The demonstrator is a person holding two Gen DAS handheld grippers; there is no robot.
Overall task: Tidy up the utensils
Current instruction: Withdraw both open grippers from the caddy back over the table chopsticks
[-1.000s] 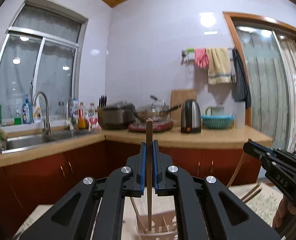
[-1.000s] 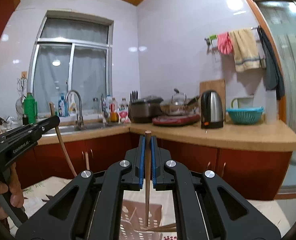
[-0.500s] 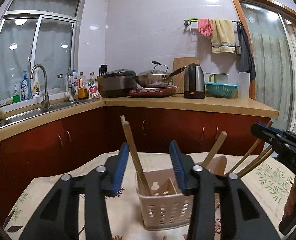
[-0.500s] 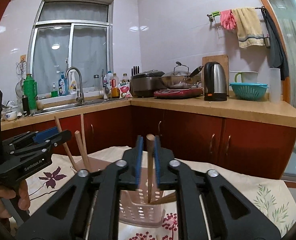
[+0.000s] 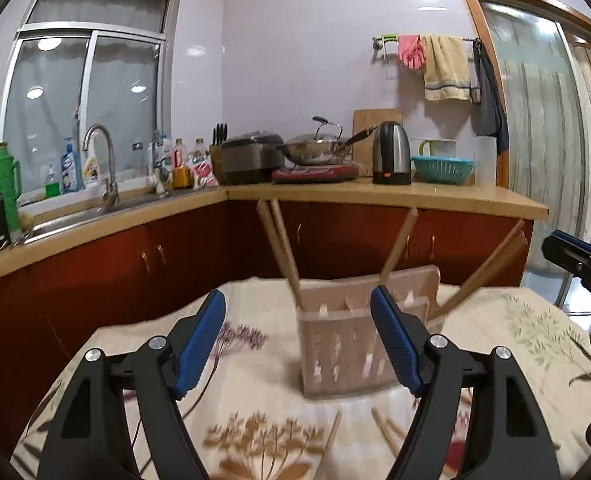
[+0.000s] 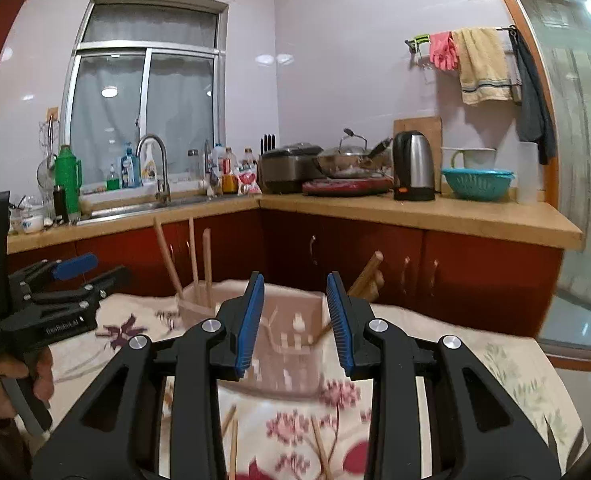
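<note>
A pale pink slotted utensil holder (image 5: 345, 350) stands on the flowered tablecloth (image 5: 263, 440), with several wooden chopsticks (image 5: 279, 248) leaning out of it. My left gripper (image 5: 298, 340) is open and empty, just in front of the holder. My right gripper (image 6: 294, 322) is open and empty too, in front of the same holder (image 6: 291, 354), where more chopsticks (image 6: 365, 274) lean right. Loose chopsticks (image 5: 331, 440) lie on the cloth near the front, also in the right wrist view (image 6: 233, 444). The left gripper also shows at the left of the right wrist view (image 6: 71, 276).
Behind the table runs an L-shaped kitchen counter (image 5: 375, 194) with red cabinets, a sink (image 5: 95, 208), bottles, a rice cooker (image 5: 251, 160), wok, kettle (image 5: 391, 152) and teal basket. A glass door (image 5: 543, 160) is at the right.
Both grippers opened and let their chopsticks drop into the holder, the left first. Both have pulled back and lowered, so the holder and table now show in front.
</note>
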